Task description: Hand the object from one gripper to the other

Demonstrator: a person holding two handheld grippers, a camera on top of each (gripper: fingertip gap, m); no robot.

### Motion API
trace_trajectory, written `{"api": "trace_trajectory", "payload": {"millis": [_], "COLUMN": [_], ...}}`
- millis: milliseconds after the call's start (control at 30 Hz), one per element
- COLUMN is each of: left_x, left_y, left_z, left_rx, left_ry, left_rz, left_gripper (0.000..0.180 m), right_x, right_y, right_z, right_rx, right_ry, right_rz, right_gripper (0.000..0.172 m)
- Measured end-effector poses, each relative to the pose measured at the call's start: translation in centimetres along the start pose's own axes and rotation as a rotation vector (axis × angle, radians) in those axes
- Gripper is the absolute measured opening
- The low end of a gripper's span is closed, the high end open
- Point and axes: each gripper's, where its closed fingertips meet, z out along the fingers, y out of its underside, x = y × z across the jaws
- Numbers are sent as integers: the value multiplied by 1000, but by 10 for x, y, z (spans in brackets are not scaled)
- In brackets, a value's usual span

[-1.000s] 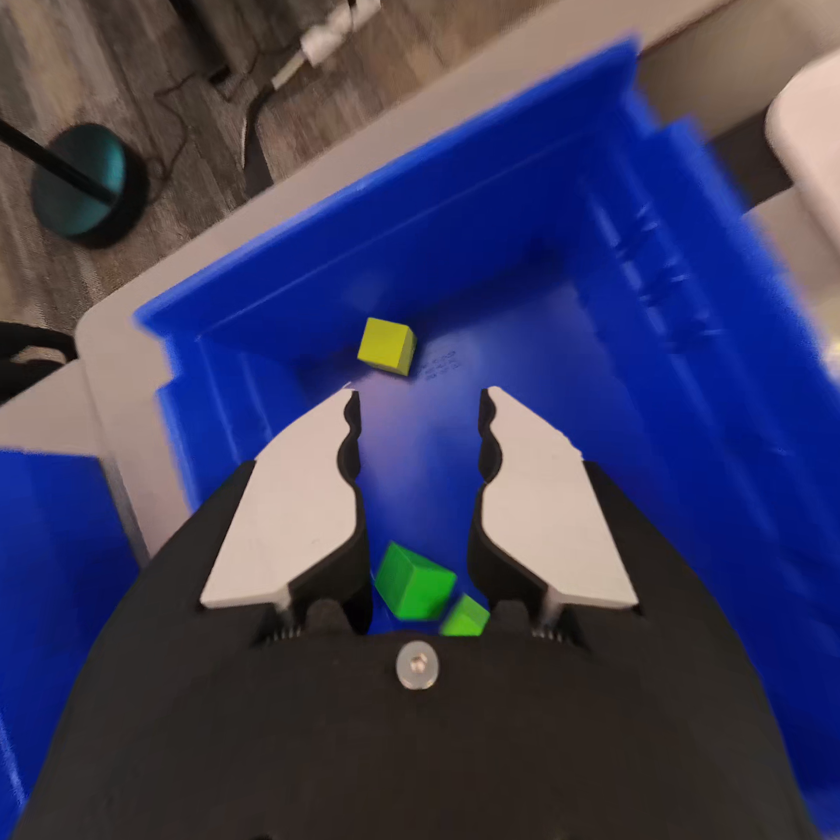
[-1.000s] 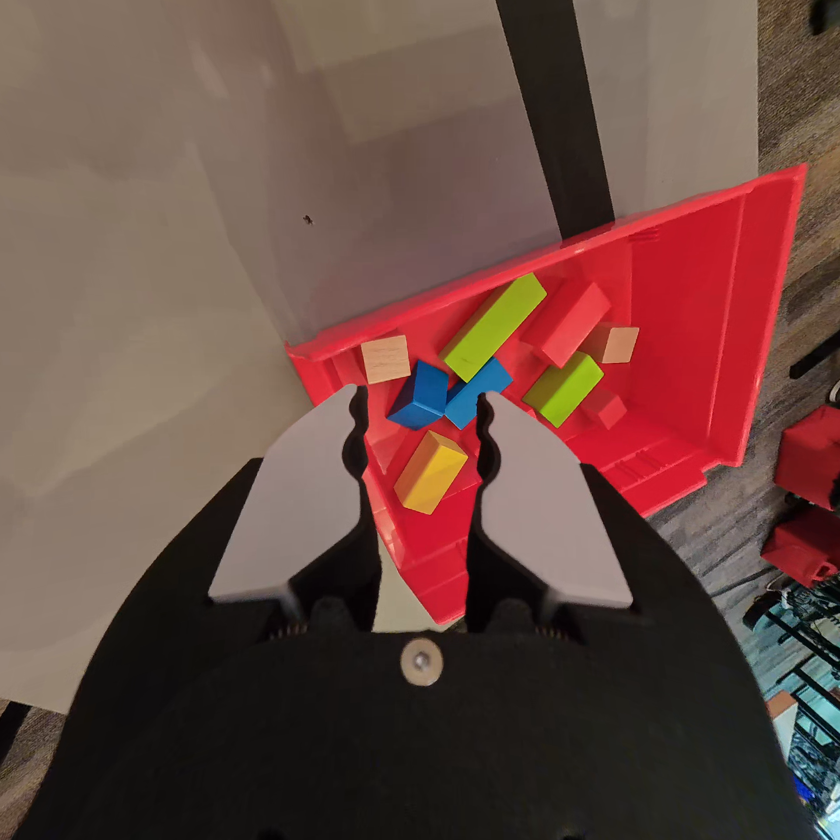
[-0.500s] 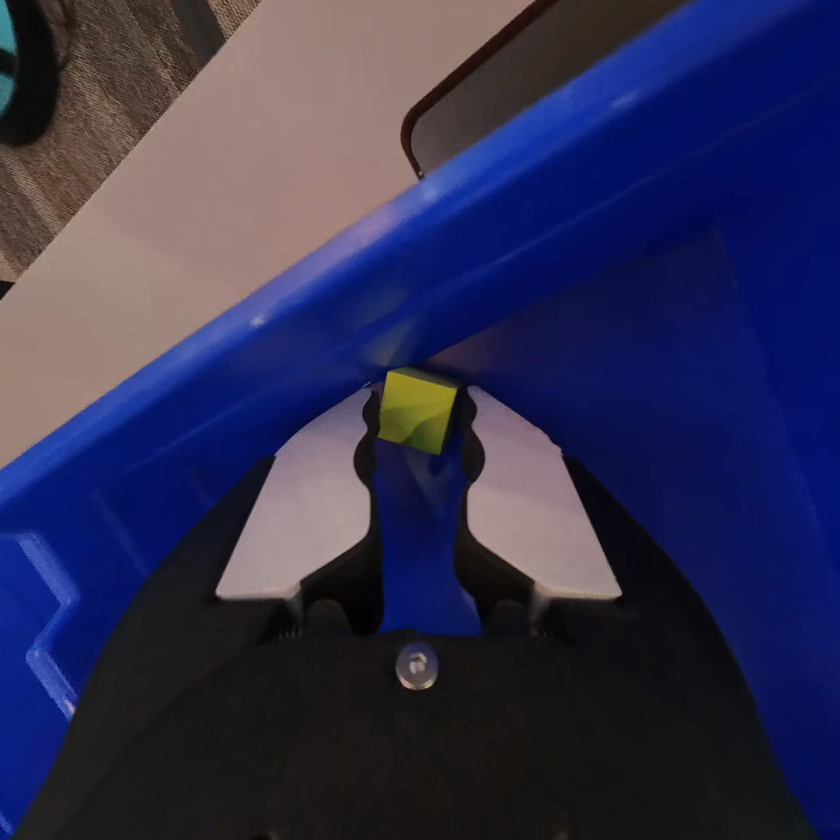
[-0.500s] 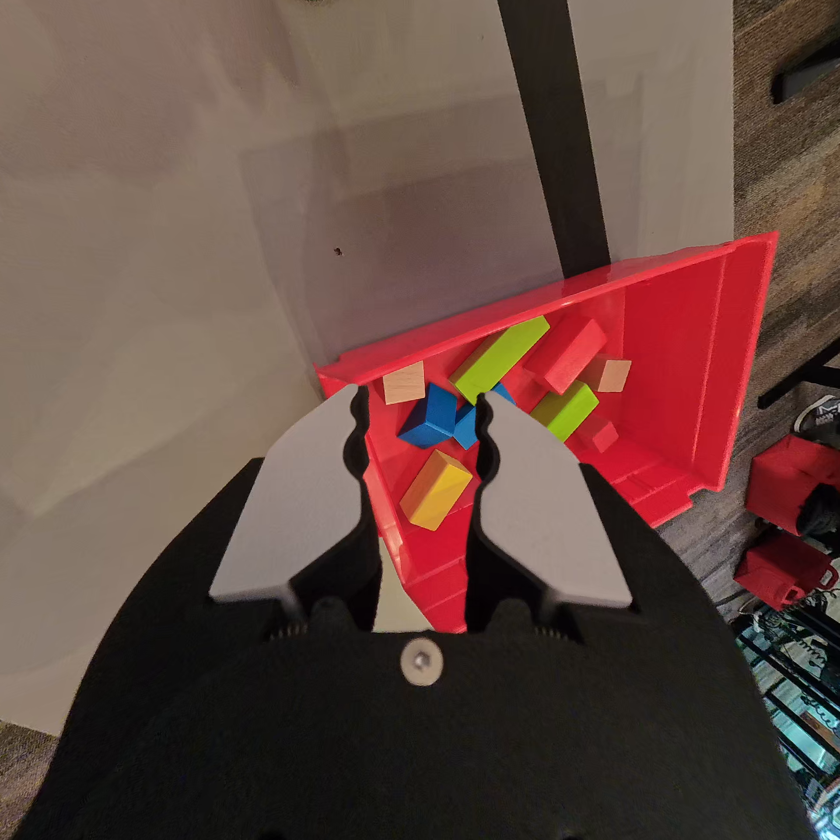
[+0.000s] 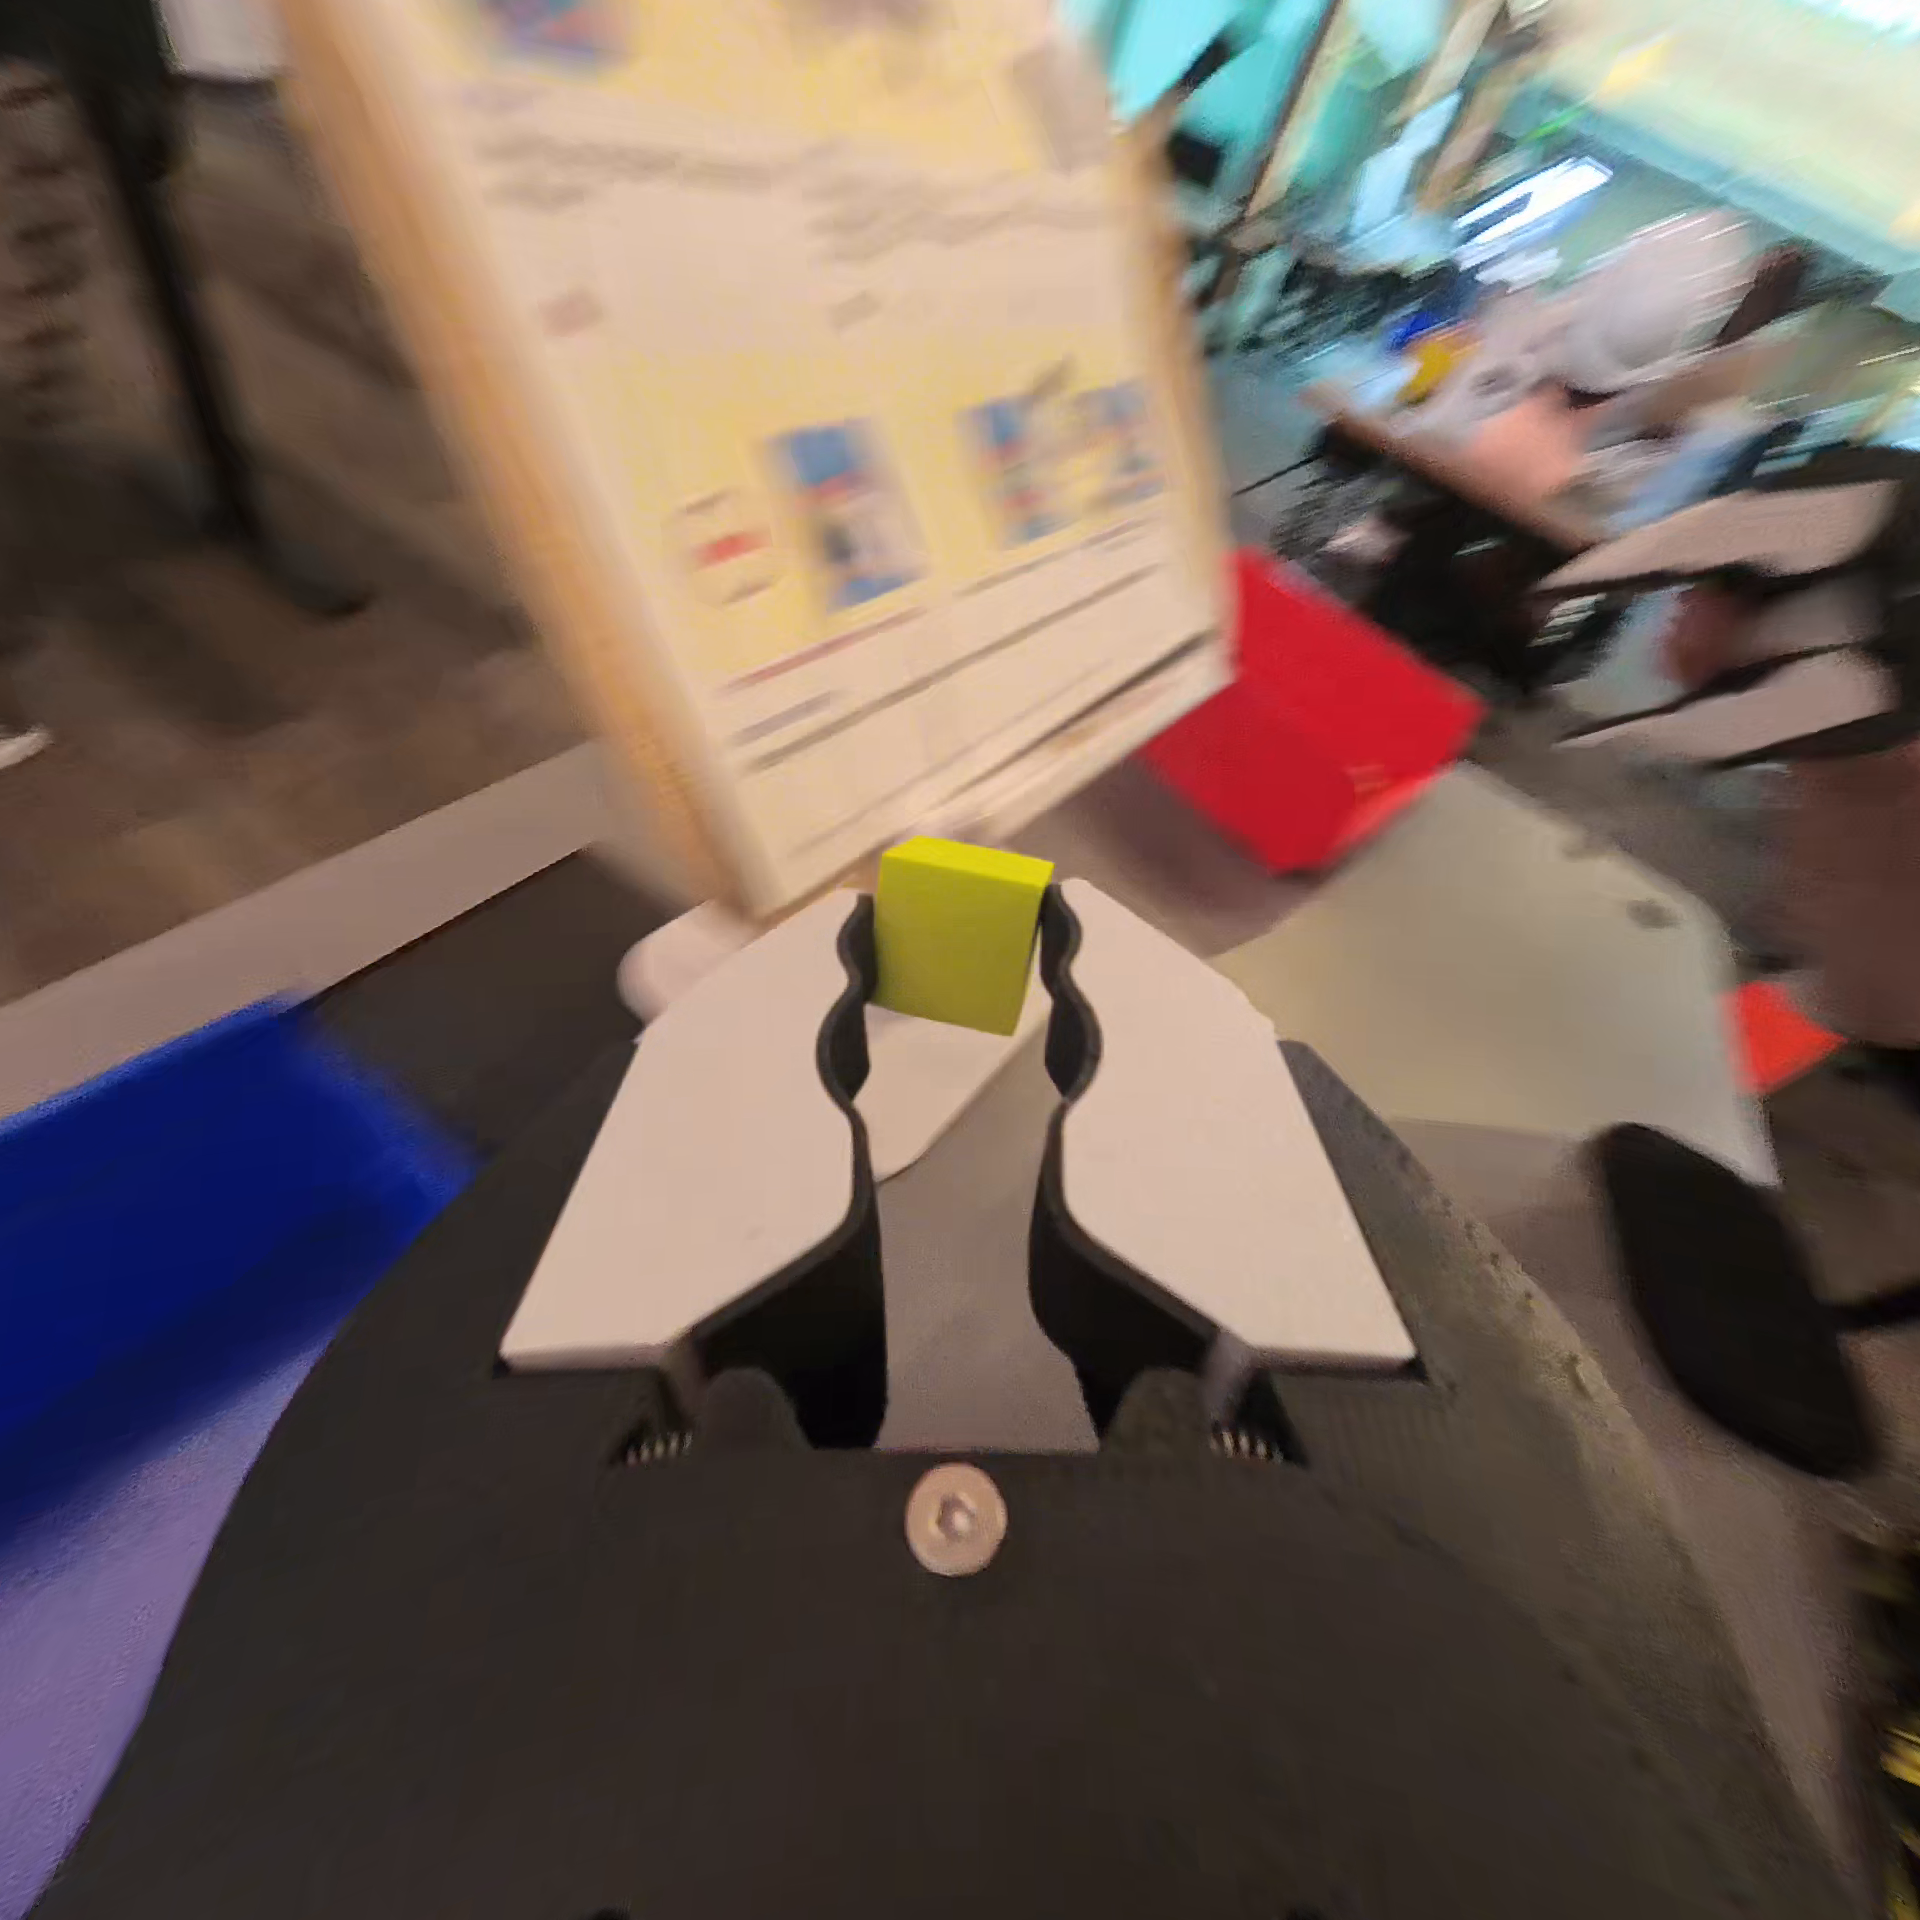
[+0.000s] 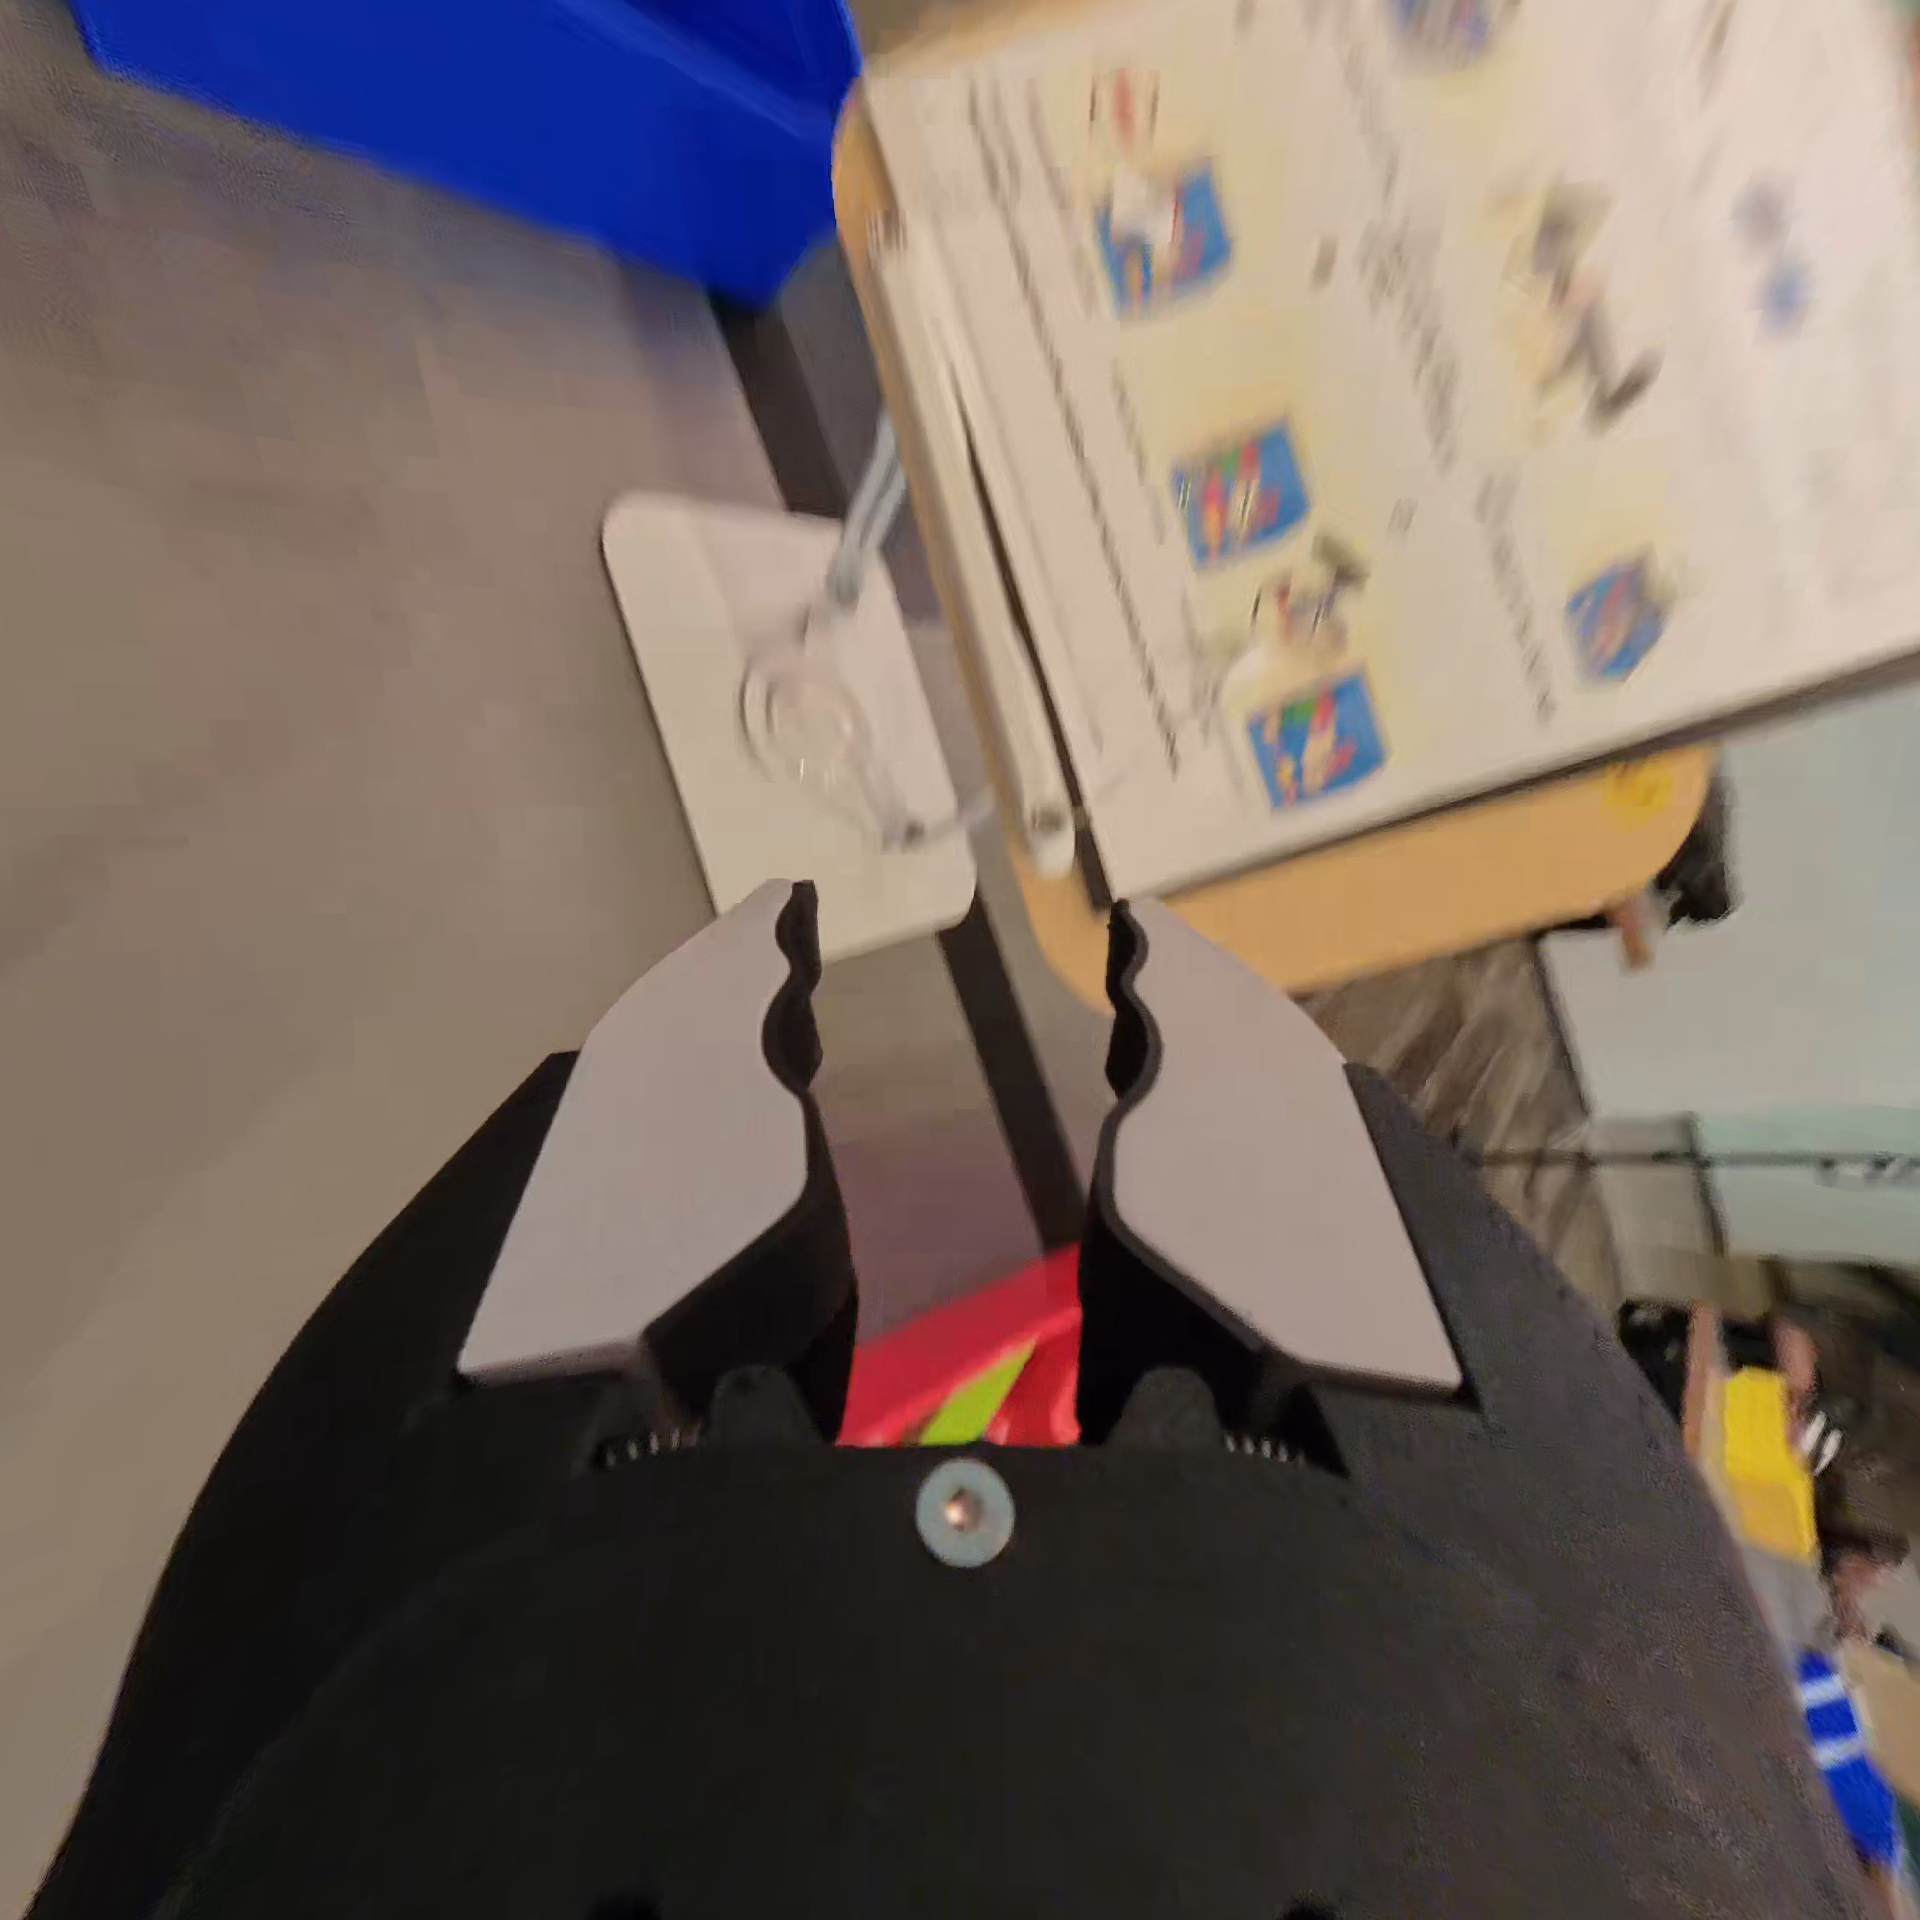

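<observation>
Block, one, yellow-green, sits clamped at the tips of the left gripper, both pads pressed on its sides; long axis runs up/away from cam, top end poking past the fingertips. Right gripper jaws spread wide w/ nothing between them. Bkgd heavily motion-blurred: 1 printed board on a white stand, 1 blue bin, 1 red bin. Red bin in right view mostly hidden behind the gripper body; contents unclear.

Yellow-green block, blue bin (red bin beyond)
</observation>
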Motion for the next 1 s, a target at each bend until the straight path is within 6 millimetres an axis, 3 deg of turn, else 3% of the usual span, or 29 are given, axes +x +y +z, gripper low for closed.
{"api": "trace_trajectory", "payload": {"millis": [133,200,267,367,567,667,900,1000], "left_x": [117,159,187,204,217,219,227,224], "left_y": [-22,-27,-28,-26,-13,-9,-9,-15], "left_z": [37,50,58,64,75,74,71,69], "left_rx": [101,126,130,151,127,110,113,145], "left_ry": [391,563,706,823,917,944,1030,1014], "left_rz": [1,-32,-74,-144,-212,-212,-261,-262], "left_gripper": [31,30,30,30,30,30,29,32], "right_x": [-22,-22,-21,-20,-26,-26,-27,-19], "right_y": [-64,-81,-92,-99,-103,-104,-103,-96], "right_z": [8,10,10,11,17,14,2,-7], "right_rx": [165,195,236,257,262,273,300,289], "right_ry": [111,188,209,215,217,231,181,181], "right_rz": [-129,-178,-172,-184,-256,-276,-208,-174], "right_gripper": [53,54,55,56,41,27,26,26]}}
